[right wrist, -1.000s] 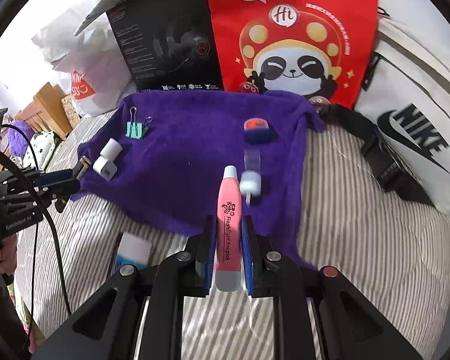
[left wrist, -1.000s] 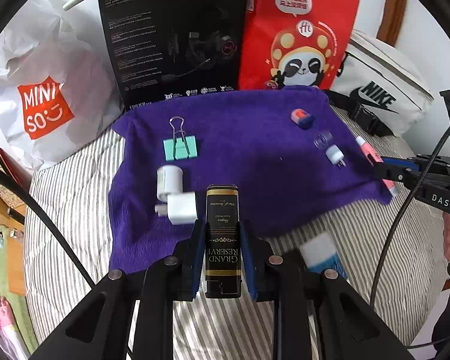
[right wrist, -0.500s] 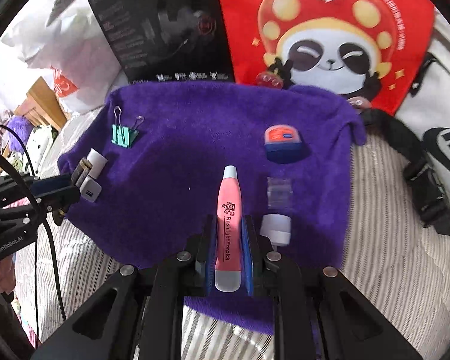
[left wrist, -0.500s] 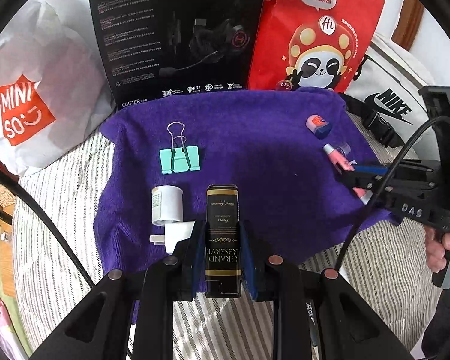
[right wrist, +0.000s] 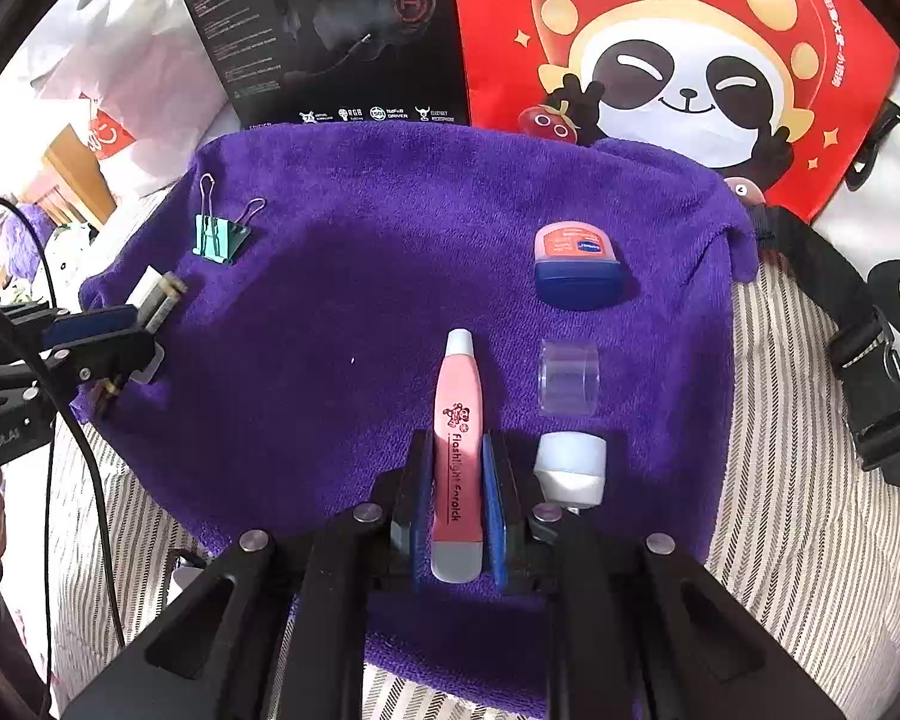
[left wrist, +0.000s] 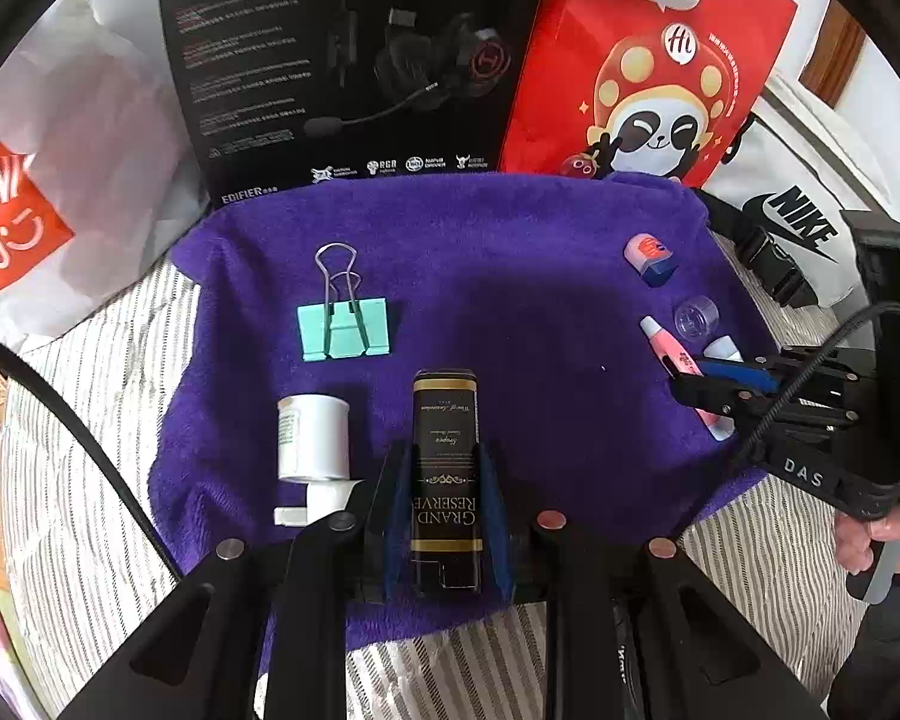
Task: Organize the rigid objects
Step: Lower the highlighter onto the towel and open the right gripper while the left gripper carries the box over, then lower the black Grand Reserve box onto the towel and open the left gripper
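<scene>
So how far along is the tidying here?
Done: binder clip, charger and balm pot lie on the purple towel. In hand: left gripper clamps a black tin, right gripper a pink pen. Left: setting both down.

brightness: well lit, daylight look, colours strong on the purple towel (left wrist: 510, 276)
light source: upper left, blown-out white at the plastic bag (left wrist: 90, 138) in both views
shadows: soft dark patch mid-towel ahead of each claw; short shadow beside the binder clip (left wrist: 342, 327) and the blue-based jar (right wrist: 576, 267)
glare: sheen on the black box (left wrist: 342, 60), print partly washed out; red bag (right wrist: 678, 54) slightly glossy
distortion: heavy fisheye, black circular vignette at corners, bed stripes bend near the rim
focus: centre sharp, label text readable; edges softer, left margin of right wrist view smeared
blur: no motion blur visible
</scene>
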The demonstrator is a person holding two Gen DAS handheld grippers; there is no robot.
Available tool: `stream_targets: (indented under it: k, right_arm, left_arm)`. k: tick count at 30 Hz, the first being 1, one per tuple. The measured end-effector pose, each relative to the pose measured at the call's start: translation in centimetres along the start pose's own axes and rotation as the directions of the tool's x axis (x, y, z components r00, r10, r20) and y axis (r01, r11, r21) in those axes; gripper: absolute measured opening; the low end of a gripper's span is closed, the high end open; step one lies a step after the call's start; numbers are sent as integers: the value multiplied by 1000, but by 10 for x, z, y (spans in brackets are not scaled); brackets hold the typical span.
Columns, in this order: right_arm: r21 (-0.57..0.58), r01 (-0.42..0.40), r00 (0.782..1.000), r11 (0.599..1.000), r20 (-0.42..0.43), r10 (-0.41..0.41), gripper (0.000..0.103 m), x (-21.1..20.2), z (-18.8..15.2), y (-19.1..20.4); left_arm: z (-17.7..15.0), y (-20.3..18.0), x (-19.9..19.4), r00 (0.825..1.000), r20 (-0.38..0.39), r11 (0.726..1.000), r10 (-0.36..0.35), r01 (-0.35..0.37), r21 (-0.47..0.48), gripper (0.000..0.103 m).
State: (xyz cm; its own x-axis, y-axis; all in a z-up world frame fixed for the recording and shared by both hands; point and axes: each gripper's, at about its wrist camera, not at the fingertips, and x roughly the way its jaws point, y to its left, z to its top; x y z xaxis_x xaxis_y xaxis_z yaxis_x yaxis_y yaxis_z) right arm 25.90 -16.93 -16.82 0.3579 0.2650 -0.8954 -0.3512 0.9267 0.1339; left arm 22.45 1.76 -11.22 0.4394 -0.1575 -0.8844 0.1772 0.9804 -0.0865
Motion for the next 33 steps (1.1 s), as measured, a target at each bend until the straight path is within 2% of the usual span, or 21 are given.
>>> stream_targets:
  k: [6, 10, 16, 21, 25, 33]
  right_arm:
    - [-39, 5, 1000, 999, 25, -4, 20, -1, -5, 4]
    - [-32, -36, 999, 999, 28, 36, 38, -6, -10, 2]
    - [-39, -34, 996, 999, 83, 37, 38, -37, -18, 4]
    - [31, -18, 991, 999, 131, 13, 39, -66, -30, -4]
    - [93, -41, 987, 995, 160, 26, 39, -87, -45, -11]
    - [114, -16, 987, 993, 162, -2, 39, -111, -76, -8]
  left_arm:
    - [5, 4, 17, 1000, -24, 1000, 0, -1, -13, 22]
    - [7, 7, 23, 1000, -31, 1000, 3, -4, -28, 22]
    - [13, 7, 31, 999, -44, 999, 18, -19, -34, 22]
    - [15, 1, 36, 998, -47, 999, 48, -49, -17, 22]
    - [15, -7, 39, 996, -44, 997, 73, -73, 2, 23]
    - [14, -13, 40, 995, -31, 996, 92, -92, 16, 23]
